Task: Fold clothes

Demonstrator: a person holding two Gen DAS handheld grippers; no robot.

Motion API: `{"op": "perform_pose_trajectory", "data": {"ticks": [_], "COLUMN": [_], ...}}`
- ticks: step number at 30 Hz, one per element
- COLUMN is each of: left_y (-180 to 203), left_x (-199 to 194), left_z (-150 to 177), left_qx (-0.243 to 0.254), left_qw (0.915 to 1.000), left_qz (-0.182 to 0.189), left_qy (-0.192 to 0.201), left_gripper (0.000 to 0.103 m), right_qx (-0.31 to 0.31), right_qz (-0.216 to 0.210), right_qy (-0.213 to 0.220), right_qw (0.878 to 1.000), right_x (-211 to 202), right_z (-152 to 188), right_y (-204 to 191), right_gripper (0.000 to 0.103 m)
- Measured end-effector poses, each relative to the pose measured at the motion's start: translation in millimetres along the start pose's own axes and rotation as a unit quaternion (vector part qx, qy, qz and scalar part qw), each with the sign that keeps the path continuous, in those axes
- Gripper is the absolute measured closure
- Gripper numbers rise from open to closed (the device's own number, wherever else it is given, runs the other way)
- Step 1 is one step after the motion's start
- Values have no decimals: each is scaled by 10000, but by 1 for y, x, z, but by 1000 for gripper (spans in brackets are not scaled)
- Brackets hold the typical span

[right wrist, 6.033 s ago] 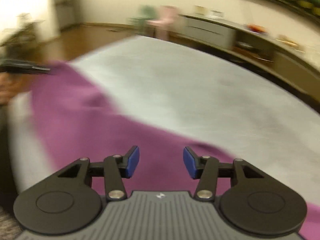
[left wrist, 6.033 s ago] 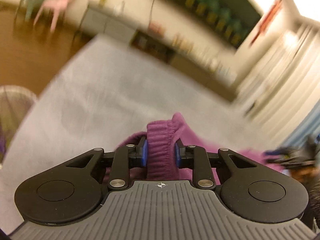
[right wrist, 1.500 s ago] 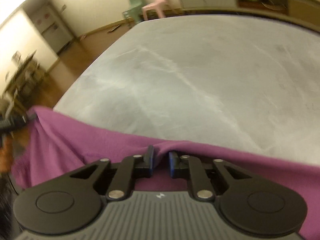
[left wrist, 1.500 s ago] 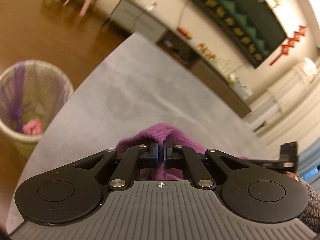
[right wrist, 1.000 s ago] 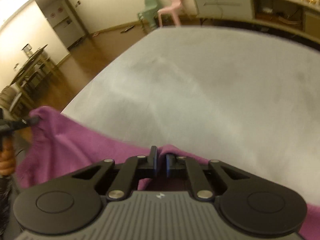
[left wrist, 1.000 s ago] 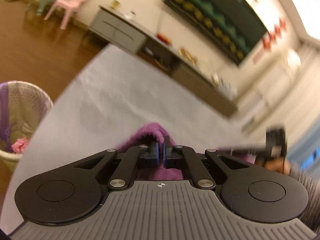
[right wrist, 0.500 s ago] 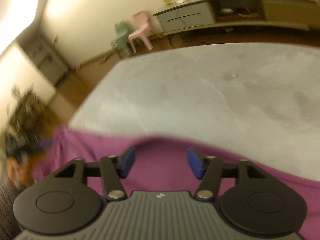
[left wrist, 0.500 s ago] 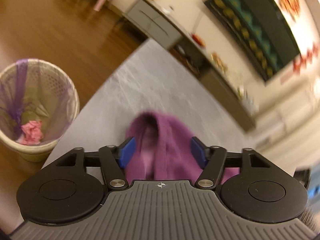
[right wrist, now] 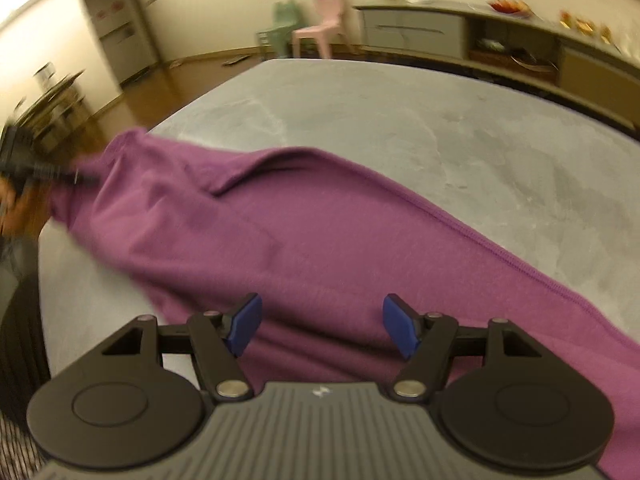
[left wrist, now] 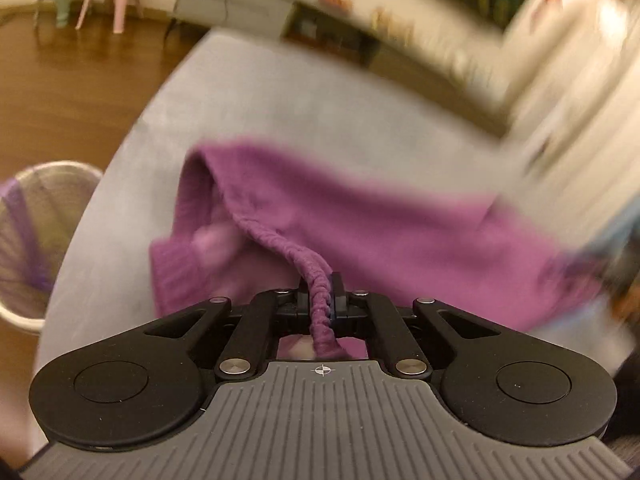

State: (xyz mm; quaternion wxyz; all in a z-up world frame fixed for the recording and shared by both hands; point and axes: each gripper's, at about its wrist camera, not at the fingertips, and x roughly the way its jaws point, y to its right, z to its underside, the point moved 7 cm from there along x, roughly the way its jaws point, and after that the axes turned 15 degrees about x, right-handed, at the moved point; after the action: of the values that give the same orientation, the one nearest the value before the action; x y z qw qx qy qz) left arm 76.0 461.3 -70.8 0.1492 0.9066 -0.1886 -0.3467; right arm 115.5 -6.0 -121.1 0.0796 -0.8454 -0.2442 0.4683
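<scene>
A purple garment [left wrist: 380, 220] lies stretched across the grey table [left wrist: 280, 92]. My left gripper [left wrist: 320, 296] is shut on its gathered elastic waistband [left wrist: 280, 240], which runs up between the pads; this view is motion-blurred. In the right wrist view the purple garment [right wrist: 300, 232] spreads from far left to the near right. My right gripper [right wrist: 322, 320] stands open just above the cloth, with nothing pinched between its blue pads [right wrist: 244, 320]. The left gripper [right wrist: 28, 160] shows as a dark blur at the garment's far left end.
A mesh waste bin [left wrist: 32, 240] with a purple liner stands on the wooden floor left of the table. Pink and green chairs [right wrist: 324, 20] and a long low cabinet [right wrist: 440, 32] line the far wall. Bare grey table [right wrist: 440, 120] lies beyond the garment.
The left gripper opened half a second ago and has shut again, now on the waistband. The right gripper let go of the garment's edge, opened, and moved sideways along the cloth.
</scene>
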Motion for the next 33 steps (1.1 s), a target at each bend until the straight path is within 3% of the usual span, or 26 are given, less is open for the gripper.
{"op": "perform_pose_trajectory", "data": {"ticks": [3, 4, 5, 7, 9, 13, 18, 23, 24, 26, 27, 28, 31, 33], "left_y": [-34, -41, -44, -43, -39, -30, -22, 3, 5, 9, 12, 16, 25, 21], "left_x": [-18, -16, -11, -6, -12, -37, -49, -31, -27, -15, -11, -8, -20, -37], "left_z": [-23, -26, -25, -15, 1, 37, 58, 65, 67, 68, 66, 64, 41, 12], "left_qx": [-1307, -1425, -1367, -996, -667, -178, -104, 487, 627, 901, 1027, 1152, 934, 253], "left_qw": [9868, 9852, 9875, 9938, 9962, 9963, 9970, 9963, 9948, 9915, 9904, 9892, 9944, 9959], "left_qz": [213, 144, 11, -320, -537, -839, -743, -711, -794, -920, -899, -870, -440, -44], "left_qy": [930, 940, 778, 377, 166, 68, 184, -71, -126, -184, -222, -264, 226, 868], "left_gripper": [103, 102, 97, 63, 52, 35, 25, 23, 23, 36, 73, 103, 103, 103], "right_qx": [-227, -225, -189, -151, -237, -455, -273, 267, 383, 618, 731, 846, 1279, 1575], "right_qz": [137, 226, 324, 497, 589, 783, 996, 1065, 1082, 1129, 1159, 1189, 1234, 1349], "right_qy": [58, 87, 111, 149, 168, 201, 343, 676, 710, 749, 766, 798, 943, 1102], "right_qw": [9996, 9995, 9992, 9985, 9978, 9957, 9941, 9917, 9909, 9889, 9876, 9861, 9796, 9720], "right_x": [-8, -9, -11, -17, -25, -38, -40, -47, -48, -52, -55, -60, -79, -98], "right_z": [5, 5, 5, 7, 13, 29, 27, 19, 20, 23, 25, 27, 31, 35], "right_y": [7, 12, 18, 27, 32, 40, 54, 72, 77, 89, 95, 100, 120, 137], "right_gripper": [35, 35, 35, 35, 34, 25, 25, 25, 25, 25, 25, 25, 26, 26]}}
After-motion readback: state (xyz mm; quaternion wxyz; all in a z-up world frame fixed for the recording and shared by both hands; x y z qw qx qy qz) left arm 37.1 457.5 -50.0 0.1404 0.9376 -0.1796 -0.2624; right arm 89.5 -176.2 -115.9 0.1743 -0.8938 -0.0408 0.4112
